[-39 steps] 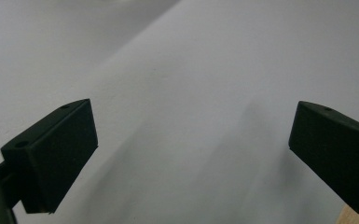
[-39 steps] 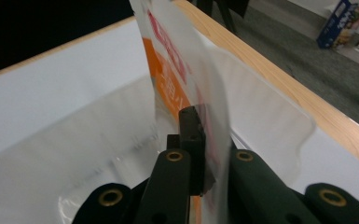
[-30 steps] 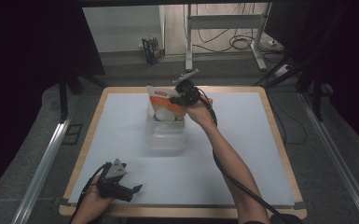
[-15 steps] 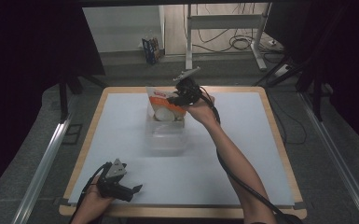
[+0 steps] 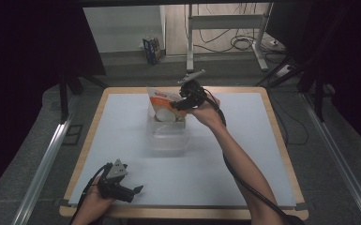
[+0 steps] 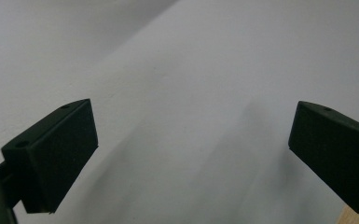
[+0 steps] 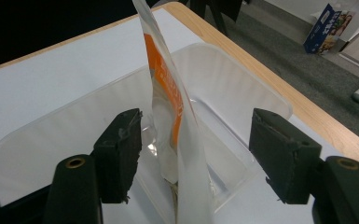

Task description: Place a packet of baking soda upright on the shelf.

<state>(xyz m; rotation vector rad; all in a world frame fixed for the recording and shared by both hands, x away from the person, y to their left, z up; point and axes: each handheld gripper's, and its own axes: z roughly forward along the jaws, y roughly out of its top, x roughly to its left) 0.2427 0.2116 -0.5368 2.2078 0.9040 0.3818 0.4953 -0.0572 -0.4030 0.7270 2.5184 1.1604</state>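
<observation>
An orange and white pouch (image 5: 164, 104) stands upright on its edge inside a clear plastic container (image 5: 169, 137) at the far middle of the table. My right gripper (image 5: 180, 102) is at the pouch's top right. In the right gripper view the gripper (image 7: 198, 135) is open, its jaws wide on either side of the thin pouch (image 7: 168, 93) and not touching it, with the container (image 7: 242, 70) beneath. My left gripper (image 5: 134, 191) rests low at the table's near left corner. In its own view it (image 6: 191, 140) is open with nothing between the jaws.
A white mat (image 5: 244, 154) covers the table inside a wooden border (image 5: 281, 140). A small printed box (image 5: 152, 49) stands on the floor beyond the far edge, near a desk frame with cables (image 5: 234, 42).
My right hand has shifted slightly left and back again by the pouch's top. The pouch stays in the container. The left gripper has not moved.
</observation>
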